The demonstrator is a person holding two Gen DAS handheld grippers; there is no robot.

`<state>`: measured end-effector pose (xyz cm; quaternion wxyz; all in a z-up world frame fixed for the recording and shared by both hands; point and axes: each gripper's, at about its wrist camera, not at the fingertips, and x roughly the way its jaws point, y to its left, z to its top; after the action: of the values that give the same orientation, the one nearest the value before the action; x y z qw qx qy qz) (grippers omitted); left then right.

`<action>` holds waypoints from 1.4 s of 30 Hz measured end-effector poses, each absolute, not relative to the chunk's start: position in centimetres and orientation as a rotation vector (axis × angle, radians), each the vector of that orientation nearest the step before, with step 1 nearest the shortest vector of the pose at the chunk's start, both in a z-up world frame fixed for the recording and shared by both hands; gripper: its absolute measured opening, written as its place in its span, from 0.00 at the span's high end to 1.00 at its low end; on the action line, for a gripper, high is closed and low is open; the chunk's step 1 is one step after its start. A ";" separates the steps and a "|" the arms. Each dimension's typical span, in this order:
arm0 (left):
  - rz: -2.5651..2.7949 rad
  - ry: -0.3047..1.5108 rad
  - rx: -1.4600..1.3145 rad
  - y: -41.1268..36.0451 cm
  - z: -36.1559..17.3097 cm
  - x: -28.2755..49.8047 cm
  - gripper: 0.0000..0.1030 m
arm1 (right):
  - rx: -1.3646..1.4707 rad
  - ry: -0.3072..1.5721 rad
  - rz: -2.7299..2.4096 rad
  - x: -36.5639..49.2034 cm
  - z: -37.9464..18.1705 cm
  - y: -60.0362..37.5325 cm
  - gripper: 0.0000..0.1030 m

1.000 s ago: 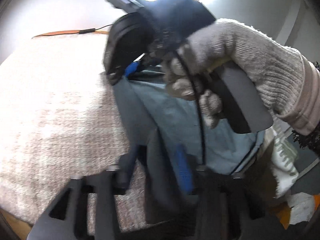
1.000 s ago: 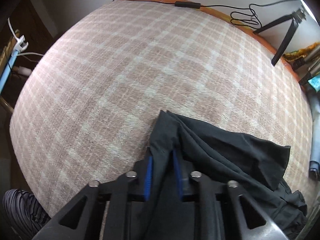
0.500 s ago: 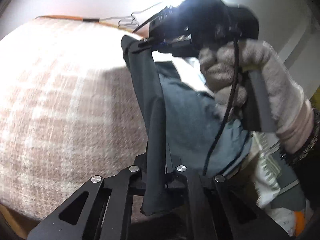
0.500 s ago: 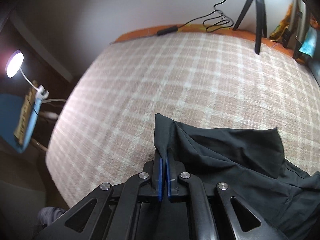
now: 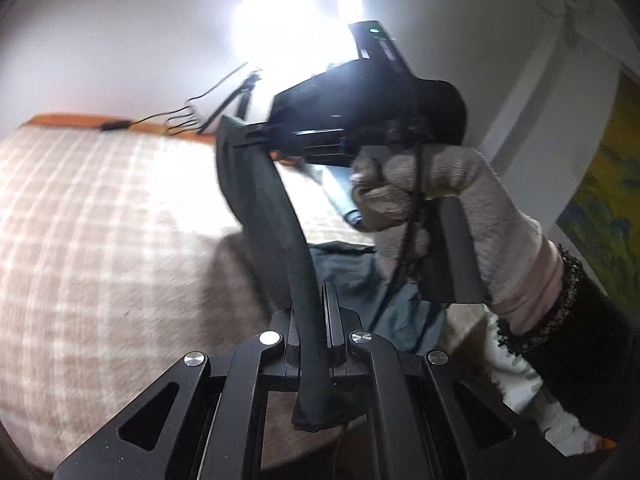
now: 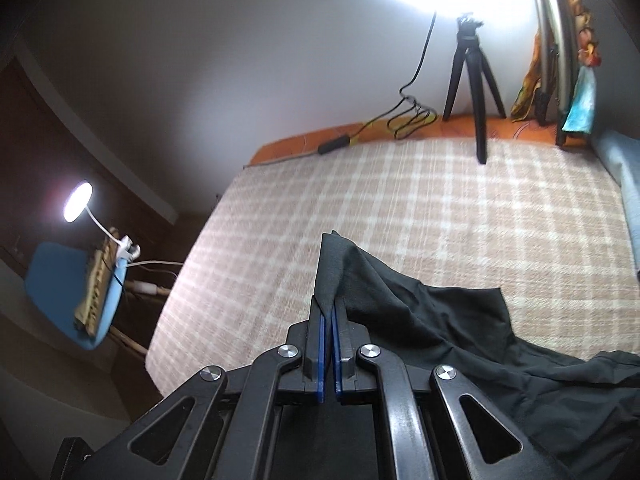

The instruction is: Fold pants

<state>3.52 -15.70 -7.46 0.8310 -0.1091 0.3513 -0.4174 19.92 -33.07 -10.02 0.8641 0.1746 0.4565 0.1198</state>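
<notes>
Both grippers up off the plaid bed [image 6: 460, 216] since a second ago | left gripper [image 5: 312, 320] and right gripper [image 6: 328, 320] clenched on the pants [image 6: 460, 340], stretched between | pant legs cut off, glare blurs the wall.

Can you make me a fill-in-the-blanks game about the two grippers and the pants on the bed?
1. Both grippers are shut on the dark ____.
2. The bed is covered by a ____ blanket.
3. The black tripod stands at the far edge of the ____.
4. The hand holding the right gripper wears a knitted ____.

Missing words: pants; checked; bed; glove. The left gripper grips them too.
</notes>
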 end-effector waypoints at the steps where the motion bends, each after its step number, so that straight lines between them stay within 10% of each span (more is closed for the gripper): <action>1: -0.897 0.738 -0.220 -16.1 -7.2 3.2 0.96 | 0.369 0.952 0.253 19.7 -9.7 -33.5 1.00; 42: -1.280 0.831 0.032 -40.4 -9.8 0.6 0.96 | 0.411 0.958 -0.141 7.4 -12.0 -61.5 1.00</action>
<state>0.61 -40.41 -9.79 0.7227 0.0144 0.3762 -0.5796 7.38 -61.52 -12.03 0.8650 0.1960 0.4571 -0.0673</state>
